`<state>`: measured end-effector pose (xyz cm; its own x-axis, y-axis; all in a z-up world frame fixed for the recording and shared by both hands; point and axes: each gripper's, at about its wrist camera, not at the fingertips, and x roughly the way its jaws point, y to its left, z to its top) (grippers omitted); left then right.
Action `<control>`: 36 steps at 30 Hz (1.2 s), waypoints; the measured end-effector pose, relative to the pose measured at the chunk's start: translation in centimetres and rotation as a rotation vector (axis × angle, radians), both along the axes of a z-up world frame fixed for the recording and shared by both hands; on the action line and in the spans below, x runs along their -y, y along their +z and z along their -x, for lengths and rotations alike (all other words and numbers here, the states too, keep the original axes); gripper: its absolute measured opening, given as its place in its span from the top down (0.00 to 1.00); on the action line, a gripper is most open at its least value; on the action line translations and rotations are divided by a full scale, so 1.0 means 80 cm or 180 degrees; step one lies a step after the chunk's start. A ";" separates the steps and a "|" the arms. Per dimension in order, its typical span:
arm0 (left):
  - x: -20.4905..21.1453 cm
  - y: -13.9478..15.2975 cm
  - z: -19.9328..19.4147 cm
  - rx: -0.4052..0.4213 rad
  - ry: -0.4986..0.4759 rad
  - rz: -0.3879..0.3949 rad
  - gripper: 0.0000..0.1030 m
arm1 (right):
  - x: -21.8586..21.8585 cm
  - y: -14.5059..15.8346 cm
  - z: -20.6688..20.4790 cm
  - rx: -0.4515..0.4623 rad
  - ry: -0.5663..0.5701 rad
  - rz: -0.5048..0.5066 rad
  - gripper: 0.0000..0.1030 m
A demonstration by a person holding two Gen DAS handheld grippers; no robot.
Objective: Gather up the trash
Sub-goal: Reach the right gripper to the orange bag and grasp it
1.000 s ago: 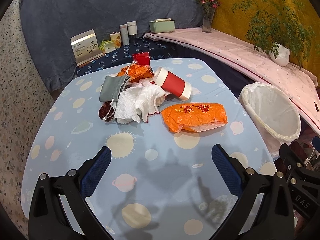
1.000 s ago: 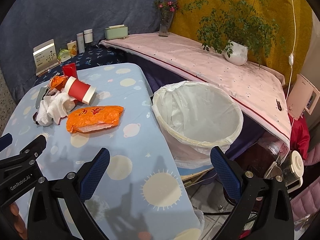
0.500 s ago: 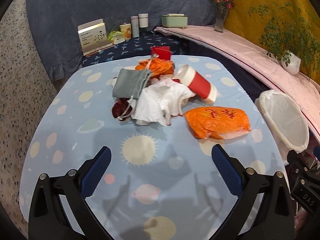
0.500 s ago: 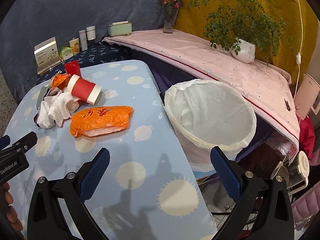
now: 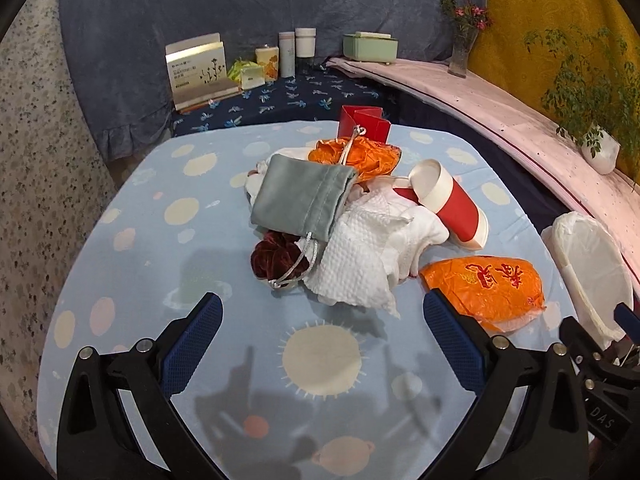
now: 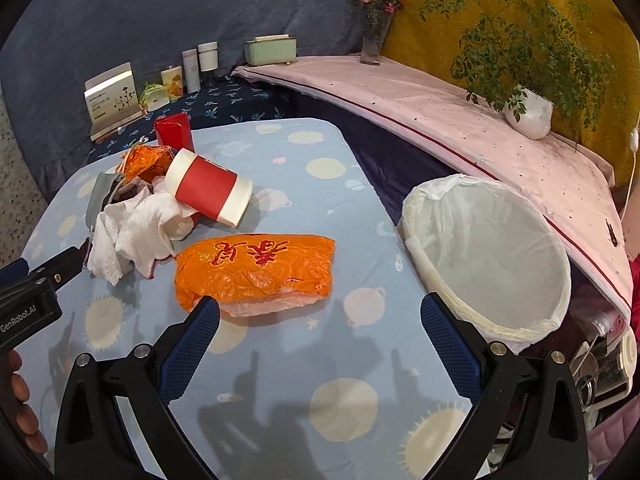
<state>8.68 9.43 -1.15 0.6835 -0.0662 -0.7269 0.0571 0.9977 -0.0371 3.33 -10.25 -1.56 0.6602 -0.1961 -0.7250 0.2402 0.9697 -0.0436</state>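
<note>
A lived-in home: planet-print tablecloth (image 5: pixel 168 264), potted plant (image 6: pixel 528 108), flower vase (image 6: pixel 374 40), toiletry bottles (image 5: pixel 296 50).

Bright, even indoor light; both fisheye views sharp.
Soft grey shadows on the tablecloth (image 5: pixel 132 264) between and below the fingers (image 5: pixel 192 344); edges bow strongly, corners vignette to black; no glare.

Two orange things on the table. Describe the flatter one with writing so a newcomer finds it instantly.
Start at the white-lined bin beside the blue planet-print table. The nearest item to it is the orange plastic bag, lying flat and apart from the pile. Unlike the crumpled orange wrapper behind the cup, it bears red characters.
</note>
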 end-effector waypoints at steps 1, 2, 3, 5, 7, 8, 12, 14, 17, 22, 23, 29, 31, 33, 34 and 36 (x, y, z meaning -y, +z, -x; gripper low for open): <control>-0.001 -0.002 -0.005 -0.0023 0.0000 0.0043 0.07 | -0.002 -0.003 -0.007 -0.0015 0.0019 -0.0019 0.06; -0.001 -0.004 -0.009 -0.0031 0.0003 0.0064 0.07 | -0.004 -0.005 -0.013 -0.0024 0.0032 -0.0036 0.06; -0.001 -0.005 -0.012 -0.0038 0.0009 0.0076 0.07 | -0.006 -0.008 -0.019 -0.0036 0.0047 -0.0057 0.06; 0.001 -0.008 -0.020 -0.0061 0.0002 0.0095 0.07 | -0.011 -0.013 -0.032 -0.0062 0.0072 -0.0084 0.06; 0.001 -0.011 -0.026 -0.0077 0.0007 0.0108 0.07 | -0.017 -0.020 -0.045 -0.0083 0.0117 -0.0104 0.06; 0.000 -0.012 -0.030 -0.0084 0.0024 0.0109 0.07 | -0.020 -0.024 -0.050 -0.0095 0.0134 -0.0105 0.06; -0.005 -0.023 -0.043 -0.0160 0.0123 0.0160 0.07 | -0.030 -0.040 -0.069 -0.0159 0.0192 -0.0120 0.06; -0.009 -0.029 -0.049 -0.0205 0.0147 0.0189 0.07 | -0.033 -0.049 -0.078 -0.0207 0.0201 -0.0122 0.07; -0.008 -0.035 -0.055 -0.0252 0.0104 0.0186 0.15 | -0.033 -0.061 -0.085 -0.0273 0.0209 -0.0172 0.07; -0.006 -0.042 -0.057 -0.0349 -0.0046 0.0289 0.44 | -0.031 -0.061 -0.084 -0.0230 0.0262 -0.0325 0.30; -0.006 -0.042 -0.056 -0.0353 -0.0068 0.0309 0.52 | -0.032 -0.060 -0.084 -0.0216 0.0286 -0.0342 0.38; -0.001 -0.037 -0.044 -0.0355 -0.0167 0.0369 0.90 | -0.032 -0.055 -0.078 -0.0211 0.0361 -0.0469 0.95; 0.000 -0.031 -0.037 -0.0331 -0.0186 0.0376 0.92 | -0.029 -0.051 -0.073 -0.0210 0.0384 -0.0553 0.99; 0.002 -0.024 -0.029 -0.0295 -0.0217 0.0375 0.94 | -0.026 -0.048 -0.066 -0.0196 0.0382 -0.0563 1.00; 0.003 -0.020 -0.024 -0.0272 -0.0225 0.0374 0.94 | -0.026 -0.045 -0.062 -0.0184 0.0383 -0.0565 1.00; 0.005 -0.014 -0.017 -0.0242 -0.0246 0.0387 0.94 | -0.023 -0.041 -0.055 -0.0159 0.0382 -0.0572 1.00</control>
<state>10.03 9.03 -2.26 0.6164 -0.2069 -0.7597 0.1259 0.9783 -0.1643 7.72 -8.44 -4.82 0.6334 0.0171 -0.7736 0.1244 0.9845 0.1237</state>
